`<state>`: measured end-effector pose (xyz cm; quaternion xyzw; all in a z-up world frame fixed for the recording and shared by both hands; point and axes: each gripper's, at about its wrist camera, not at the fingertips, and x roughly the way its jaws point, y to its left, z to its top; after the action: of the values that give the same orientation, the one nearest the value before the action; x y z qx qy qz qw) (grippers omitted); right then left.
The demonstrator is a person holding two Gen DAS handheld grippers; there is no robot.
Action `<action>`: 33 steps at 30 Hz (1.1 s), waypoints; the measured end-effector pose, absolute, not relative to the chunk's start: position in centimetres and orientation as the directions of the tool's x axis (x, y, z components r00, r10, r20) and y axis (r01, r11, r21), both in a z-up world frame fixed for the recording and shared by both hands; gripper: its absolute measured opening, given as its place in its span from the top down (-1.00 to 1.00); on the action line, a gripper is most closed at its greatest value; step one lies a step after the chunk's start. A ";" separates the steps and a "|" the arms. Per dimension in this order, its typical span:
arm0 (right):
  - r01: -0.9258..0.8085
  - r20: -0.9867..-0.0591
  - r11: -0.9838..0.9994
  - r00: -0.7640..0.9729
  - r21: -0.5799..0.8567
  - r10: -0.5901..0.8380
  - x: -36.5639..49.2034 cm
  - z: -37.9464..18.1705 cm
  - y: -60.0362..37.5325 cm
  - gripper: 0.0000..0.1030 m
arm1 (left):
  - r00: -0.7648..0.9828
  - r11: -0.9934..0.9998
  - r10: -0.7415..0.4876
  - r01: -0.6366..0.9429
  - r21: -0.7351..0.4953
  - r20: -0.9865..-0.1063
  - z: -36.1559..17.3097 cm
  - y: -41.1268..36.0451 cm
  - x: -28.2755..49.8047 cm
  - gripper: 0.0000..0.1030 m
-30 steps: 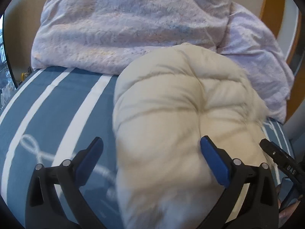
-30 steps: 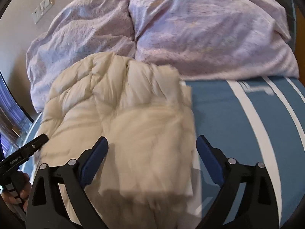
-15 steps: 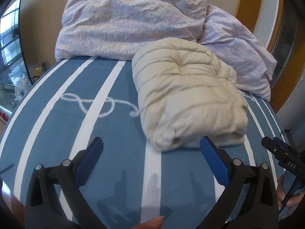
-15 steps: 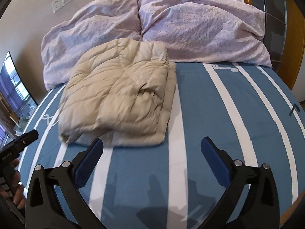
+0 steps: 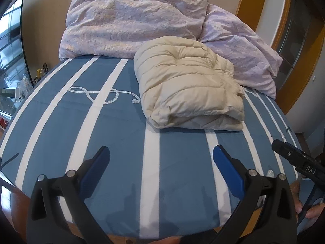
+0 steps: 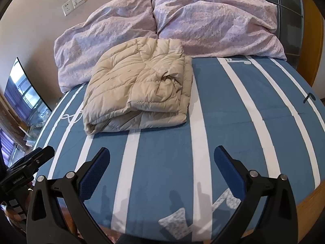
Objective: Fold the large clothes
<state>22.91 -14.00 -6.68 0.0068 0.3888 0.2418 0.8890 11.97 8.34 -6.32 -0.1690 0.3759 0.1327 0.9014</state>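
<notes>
Change: pulling back from the cream puffer jacket (image 5: 186,83) — filling both views a second ago, now lying well ahead of both tools with bare sheet between.
Meaning for the task: reading as a finished fold; looking like a withdrawal, not a fresh reach.
Jacket location: lying on the blue striped bed sheet (image 5: 113,126), far end touching the lilac pillows (image 5: 130,20) at the head of the bed; sitting left of centre in the right view (image 6: 140,87).
Jacket shape: holding as a thick, compact bundle, layered open edges facing the cameras, one loose flap puckering on top in the right view.
Left gripper (image 5: 161,171): hovering over the foot of the bed, jaws spread wide, grasping nothing.
Right gripper (image 6: 162,171): hovering likewise, jaws released and empty; its body also showing at the right edge of the left view.
Containers: none showing; no basket, box or drawer, so nothing holding the jacket but the bed.
Possible remainder: smoothing the puckered flap, if a tidier bundle is wanted.
Risk: puffy filling springing the top layer open once left alone.
</notes>
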 end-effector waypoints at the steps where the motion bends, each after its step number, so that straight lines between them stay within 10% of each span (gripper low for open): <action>1: -0.430 -0.688 0.880 0.577 0.203 0.441 22.7 -6.6 -14.0 -0.97 | 0.685 0.908 0.112 -0.364 -0.206 -0.720 -6.2 8.2 11.7 -0.96; 33: -0.491 -0.675 0.844 0.549 0.217 0.493 18.8 -4.6 -13.7 -0.97 | 0.713 0.925 0.034 -0.287 -0.247 -0.700 -3.7 5.6 9.4 -0.96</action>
<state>18.78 -13.71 -4.60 0.0011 0.3838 0.2796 0.8801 9.45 5.65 -3.70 -0.1717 0.3684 0.0885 0.9094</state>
